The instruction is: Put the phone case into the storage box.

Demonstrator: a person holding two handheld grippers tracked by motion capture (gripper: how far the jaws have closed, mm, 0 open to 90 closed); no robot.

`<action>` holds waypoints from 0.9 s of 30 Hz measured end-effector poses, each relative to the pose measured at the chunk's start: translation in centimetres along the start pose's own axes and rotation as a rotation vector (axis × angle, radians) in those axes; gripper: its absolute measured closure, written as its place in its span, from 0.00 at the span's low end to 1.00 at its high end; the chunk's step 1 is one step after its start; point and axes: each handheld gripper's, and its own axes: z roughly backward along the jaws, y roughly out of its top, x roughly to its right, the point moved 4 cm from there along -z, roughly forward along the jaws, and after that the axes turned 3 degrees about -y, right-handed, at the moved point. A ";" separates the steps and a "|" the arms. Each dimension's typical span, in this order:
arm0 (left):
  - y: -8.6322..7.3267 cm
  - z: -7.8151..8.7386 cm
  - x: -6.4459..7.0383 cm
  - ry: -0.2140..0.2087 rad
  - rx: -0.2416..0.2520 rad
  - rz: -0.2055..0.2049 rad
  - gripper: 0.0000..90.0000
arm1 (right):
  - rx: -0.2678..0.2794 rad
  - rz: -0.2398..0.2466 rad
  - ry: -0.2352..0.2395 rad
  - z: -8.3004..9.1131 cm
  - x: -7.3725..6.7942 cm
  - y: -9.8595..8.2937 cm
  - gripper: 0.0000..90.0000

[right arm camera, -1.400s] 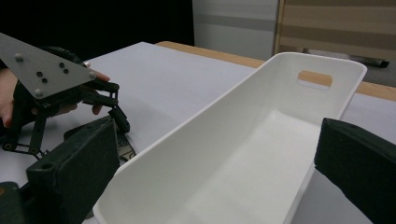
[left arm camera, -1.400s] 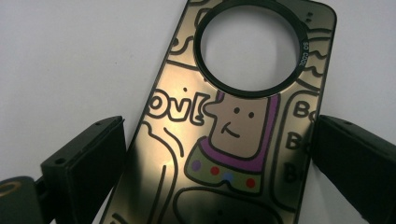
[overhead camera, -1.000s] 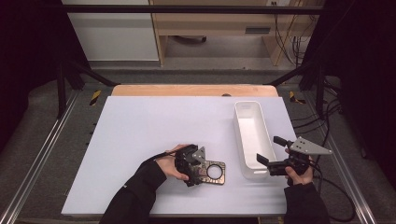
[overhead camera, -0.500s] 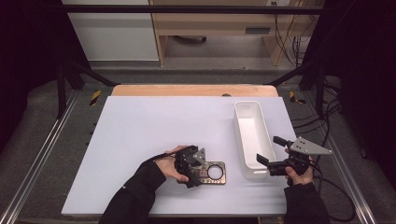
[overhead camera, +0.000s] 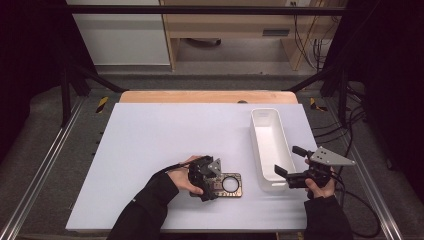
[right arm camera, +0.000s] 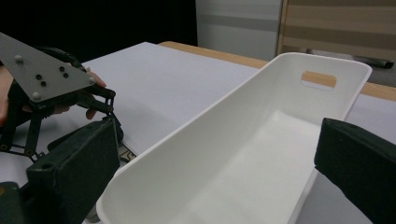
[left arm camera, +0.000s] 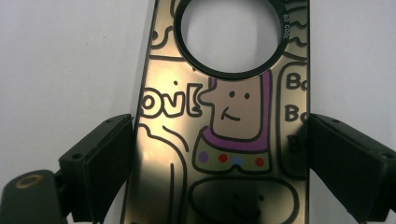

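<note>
On the table, left tongs [overhead camera: 214, 186] straddle the plate [overhead camera: 227, 185] unclenched; right tongs [overhead camera: 291, 161] gape.

The high view looks forward and down from above your side of the table [overhead camera: 150, 140], quite far. The left gripper view looks almost straight down, very close to the flat plate [left arm camera: 224, 121], which the high view also shows [overhead camera: 227, 185]. The right gripper view looks low along the white tray [right arm camera: 243, 154], near it; the high view shares this tray [overhead camera: 270, 145].
</note>
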 end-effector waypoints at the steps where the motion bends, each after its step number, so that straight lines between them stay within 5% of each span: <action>1: 0.0 0.0 0.0 0.000 0.000 0.000 0.10 | 0.000 0.001 0.001 0.0 0.0 0.0 0.00; 12: 0.1 0.2 -0.1 0.004 -0.003 0.002 0.13 | 0.004 -0.001 0.010 0.1 0.0 0.0 0.00; 27: 0.5 2.4 0.5 0.025 0.077 0.022 0.13 | 0.012 0.004 0.027 0.1 -0.2 0.2 0.00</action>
